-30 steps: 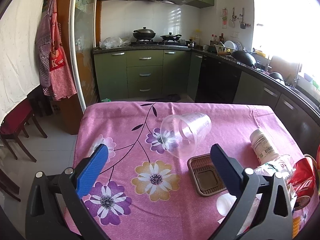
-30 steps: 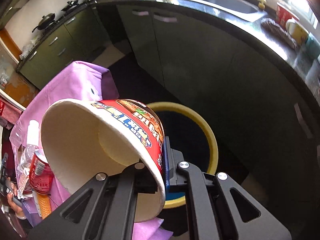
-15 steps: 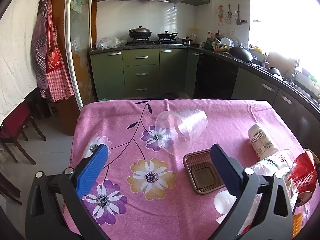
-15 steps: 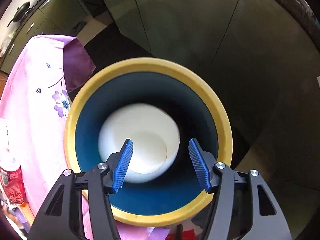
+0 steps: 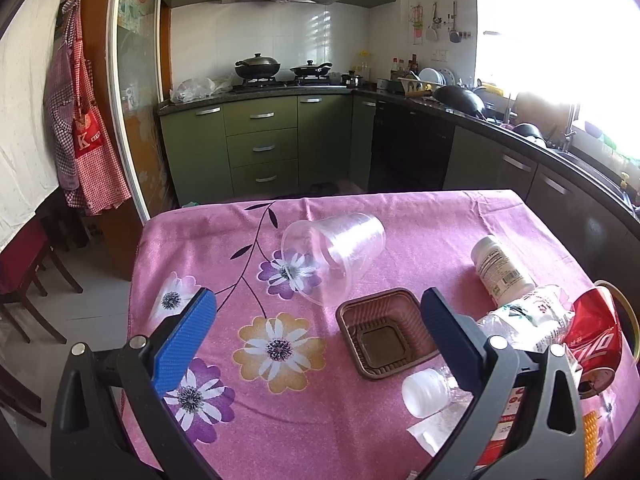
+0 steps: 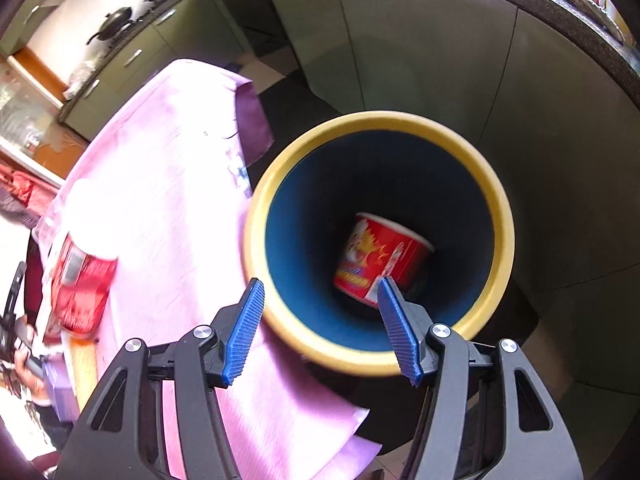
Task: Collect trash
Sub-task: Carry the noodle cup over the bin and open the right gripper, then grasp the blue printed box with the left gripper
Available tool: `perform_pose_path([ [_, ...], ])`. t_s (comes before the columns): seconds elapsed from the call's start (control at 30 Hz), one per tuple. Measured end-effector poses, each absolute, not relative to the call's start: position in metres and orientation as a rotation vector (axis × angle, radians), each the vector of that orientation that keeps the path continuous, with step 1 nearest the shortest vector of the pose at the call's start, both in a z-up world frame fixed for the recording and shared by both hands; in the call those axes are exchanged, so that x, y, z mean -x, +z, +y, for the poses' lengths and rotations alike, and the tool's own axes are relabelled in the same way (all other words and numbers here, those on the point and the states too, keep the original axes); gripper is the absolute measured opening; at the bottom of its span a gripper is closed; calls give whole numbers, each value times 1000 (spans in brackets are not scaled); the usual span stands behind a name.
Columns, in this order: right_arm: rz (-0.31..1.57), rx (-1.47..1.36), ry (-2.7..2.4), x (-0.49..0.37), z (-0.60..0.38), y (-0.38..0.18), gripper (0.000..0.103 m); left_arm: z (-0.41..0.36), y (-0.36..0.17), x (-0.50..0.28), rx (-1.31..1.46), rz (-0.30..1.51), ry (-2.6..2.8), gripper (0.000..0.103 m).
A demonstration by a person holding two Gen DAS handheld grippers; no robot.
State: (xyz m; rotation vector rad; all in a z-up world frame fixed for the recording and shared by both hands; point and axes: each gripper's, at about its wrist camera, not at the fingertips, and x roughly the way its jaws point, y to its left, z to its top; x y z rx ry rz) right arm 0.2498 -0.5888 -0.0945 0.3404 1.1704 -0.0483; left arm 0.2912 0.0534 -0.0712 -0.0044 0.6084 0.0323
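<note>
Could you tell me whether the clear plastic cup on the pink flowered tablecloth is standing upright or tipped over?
Tipped over. The clear plastic cup lies on its side on the pink flowered tablecloth, its open mouth facing the camera.

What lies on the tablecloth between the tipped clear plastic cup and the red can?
In the left wrist view, a white pill bottle on its side lies between the clear cup and red can, with a crumpled plastic bottle against the can.

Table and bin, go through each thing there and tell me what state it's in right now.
Clear plastic cup: on its side, empty.
Brown tray: upright, empty.
White pill bottle: lying down, capped.
Red can: crushed, lying down.
Clear water bottle: lying down, capped.
Noodle cup: in the bin, tipped.
Bin: open-topped.
Left gripper: jaws open, empty.
Right gripper: jaws open, empty.
</note>
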Motion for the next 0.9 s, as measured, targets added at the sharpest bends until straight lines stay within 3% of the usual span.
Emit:
perform_pose_path([
  [0.3,1117,-339,-3,-203,-582,-89,60,31,-27,-222,-110,623,-101,97],
  [0.43,1115,-348,37,-234,-553,-94,61,22,-16,-176,-129,663,-210,97],
  [0.9,1100,-346,108,-223,-541,-103,61,-13,-75,-117,-246,806,-335,97],
])
